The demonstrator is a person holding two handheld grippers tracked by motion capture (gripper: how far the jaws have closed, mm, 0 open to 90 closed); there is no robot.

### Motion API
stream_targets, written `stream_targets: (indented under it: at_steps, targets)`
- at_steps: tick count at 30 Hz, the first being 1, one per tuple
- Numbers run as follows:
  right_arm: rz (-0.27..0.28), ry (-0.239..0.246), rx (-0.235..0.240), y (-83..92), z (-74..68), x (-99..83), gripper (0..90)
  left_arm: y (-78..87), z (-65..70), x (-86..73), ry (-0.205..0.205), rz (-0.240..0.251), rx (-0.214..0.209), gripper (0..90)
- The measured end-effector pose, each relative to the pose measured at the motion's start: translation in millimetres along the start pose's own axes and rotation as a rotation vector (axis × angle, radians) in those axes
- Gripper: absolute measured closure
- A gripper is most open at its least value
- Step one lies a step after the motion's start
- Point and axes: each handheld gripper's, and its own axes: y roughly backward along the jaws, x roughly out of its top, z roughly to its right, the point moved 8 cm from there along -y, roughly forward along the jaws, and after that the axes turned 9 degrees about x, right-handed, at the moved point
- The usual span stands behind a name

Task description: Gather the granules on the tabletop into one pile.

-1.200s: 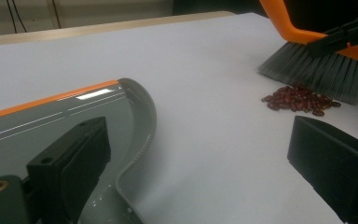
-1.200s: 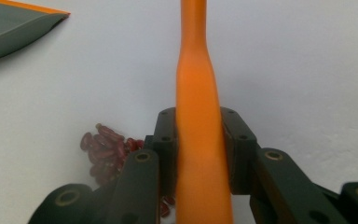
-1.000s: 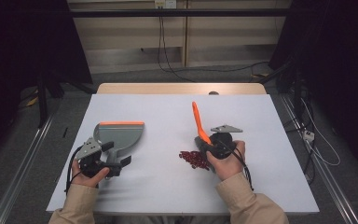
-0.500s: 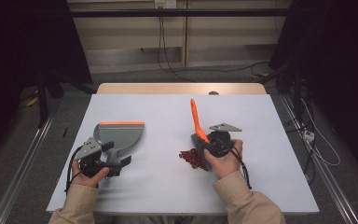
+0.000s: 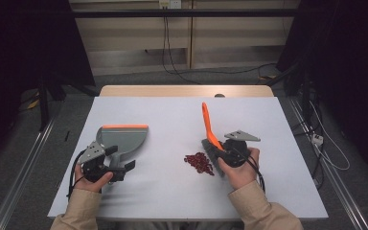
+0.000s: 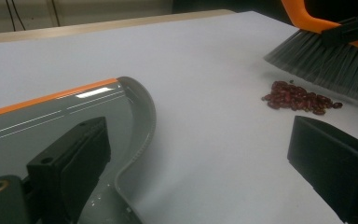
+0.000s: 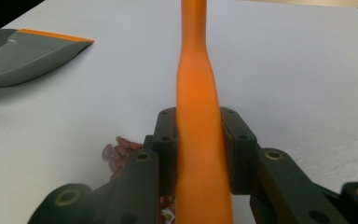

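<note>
The right hand-held gripper [image 5: 223, 154] clamps the orange brush [image 5: 209, 132] just beside the red beans [image 5: 199, 162]; the left hand-held gripper [image 5: 120, 166], jaws spread, straddles the dustpan [image 5: 123, 140] handle, well apart from the beans.

Grey floor [image 5: 24, 158] (dim room), cables [image 5: 172, 57]

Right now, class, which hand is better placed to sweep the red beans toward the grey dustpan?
Right: its gripper clamps the orange-handled brush, bristles beside the red beans; the left gripper is open by the grey dustpan.

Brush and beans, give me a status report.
Right gripper shut on brush, bristles beside the beans. Left gripper open by the dustpan, jaws apart. Bare table between beans and dustpan.
</note>
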Motion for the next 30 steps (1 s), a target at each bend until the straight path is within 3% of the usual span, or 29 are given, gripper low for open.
stream_targets:
  at_steps: [8,17,21,30]
  targets:
    - [0.052,0.029,0.022,-6.3,-18.9,0.3,71.3,-0.6,0.2,-0.7,0.006,-0.005,0.0,5.6]
    - [0.06,0.053,0.024,-25.6,-23.1,11.3,71.3,0.1,-1.4,-0.9,0.008,-0.005,0.001,5.6]
    - [0.058,0.054,0.027,-22.9,-14.9,19.8,71.2,0.2,-1.4,-0.6,0.013,-0.003,0.001,5.6]
    - [-0.015,0.084,-0.072,-23.8,27.4,19.5,71.3,0.0,-1.6,-0.5,0.014,-0.001,-0.002,5.6]
